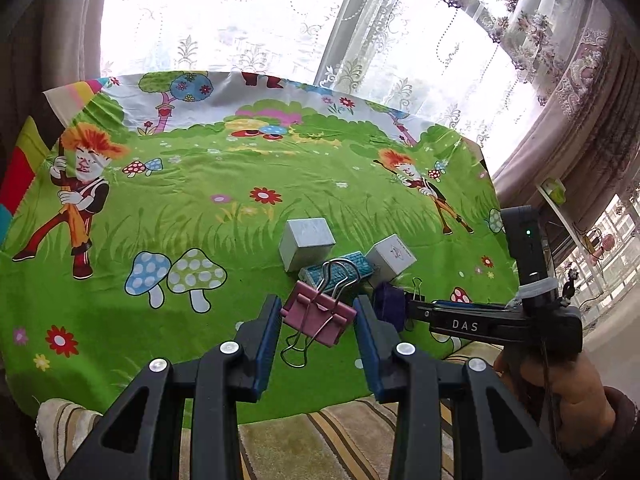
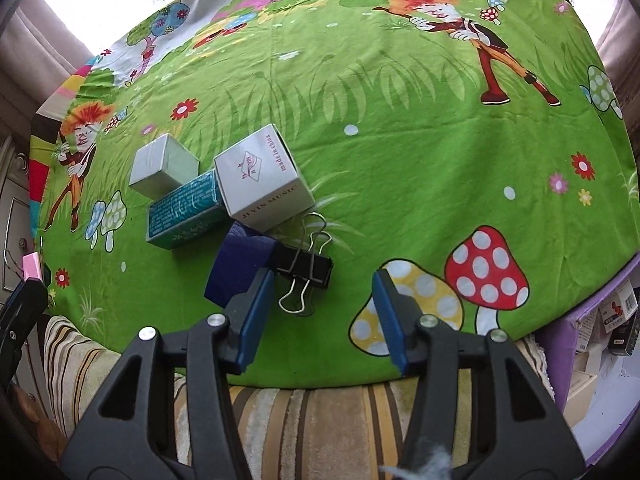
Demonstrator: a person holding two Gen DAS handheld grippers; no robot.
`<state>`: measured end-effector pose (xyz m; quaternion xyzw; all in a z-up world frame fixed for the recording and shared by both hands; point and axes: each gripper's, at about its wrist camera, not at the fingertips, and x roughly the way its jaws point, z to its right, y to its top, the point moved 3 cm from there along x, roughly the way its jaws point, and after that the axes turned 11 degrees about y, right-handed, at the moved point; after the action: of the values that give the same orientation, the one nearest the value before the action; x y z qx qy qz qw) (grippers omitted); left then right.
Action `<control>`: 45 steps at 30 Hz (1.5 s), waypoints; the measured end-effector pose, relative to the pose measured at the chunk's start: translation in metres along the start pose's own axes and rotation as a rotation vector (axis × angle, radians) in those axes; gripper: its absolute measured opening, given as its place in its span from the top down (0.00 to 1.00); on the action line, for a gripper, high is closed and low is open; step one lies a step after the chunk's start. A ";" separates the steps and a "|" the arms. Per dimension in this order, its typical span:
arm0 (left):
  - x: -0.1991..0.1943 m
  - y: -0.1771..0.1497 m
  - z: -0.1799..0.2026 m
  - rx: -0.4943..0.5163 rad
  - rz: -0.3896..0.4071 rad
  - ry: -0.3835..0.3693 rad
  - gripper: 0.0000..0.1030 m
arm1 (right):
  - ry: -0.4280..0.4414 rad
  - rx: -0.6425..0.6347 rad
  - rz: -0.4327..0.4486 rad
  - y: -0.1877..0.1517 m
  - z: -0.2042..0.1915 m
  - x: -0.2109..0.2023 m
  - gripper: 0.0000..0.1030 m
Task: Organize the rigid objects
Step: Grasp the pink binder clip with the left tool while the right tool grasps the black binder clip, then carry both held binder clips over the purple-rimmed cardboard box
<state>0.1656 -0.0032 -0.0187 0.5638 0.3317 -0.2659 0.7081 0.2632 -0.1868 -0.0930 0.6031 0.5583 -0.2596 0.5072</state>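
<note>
Two binder clips in play, one already up in the air.

The left gripper (image 1: 316,324) has its jaws narrowed onto the pink metal binder clip (image 1: 318,314), lifted off the green cartoon-print cloth (image 1: 200,208), I'd guess to carry it to a sorted spot. The right gripper (image 2: 324,296) points down over the black metal binder clip (image 2: 306,266), which lies at about 11 o'clock between its half-open jaws, pads not on it yet. The white cardboard cube (image 2: 260,180), teal carton (image 2: 184,216), small grey box (image 2: 162,166) and dark blue block (image 2: 240,268) sit bunched together at 10 o'clock.
</note>
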 end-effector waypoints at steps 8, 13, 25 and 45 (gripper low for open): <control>-0.004 -0.002 0.012 0.026 0.010 -0.018 0.63 | -0.047 -0.066 -0.031 0.009 -0.010 0.016 0.62; -0.006 -0.006 0.022 0.036 0.005 -0.042 0.63 | -0.010 -0.088 -0.029 0.006 -0.013 0.016 0.69; -0.017 -0.017 0.057 0.065 -0.016 -0.122 0.63 | 0.054 -0.119 0.118 -0.017 -0.010 -0.047 0.69; -0.024 -0.042 0.152 0.155 -0.113 -0.261 0.63 | 0.086 -0.089 0.286 -0.083 0.061 -0.152 0.69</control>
<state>0.1444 -0.1606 -0.0042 0.5578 0.2464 -0.4011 0.6836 0.1638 -0.3156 -0.0070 0.6641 0.4988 -0.1335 0.5407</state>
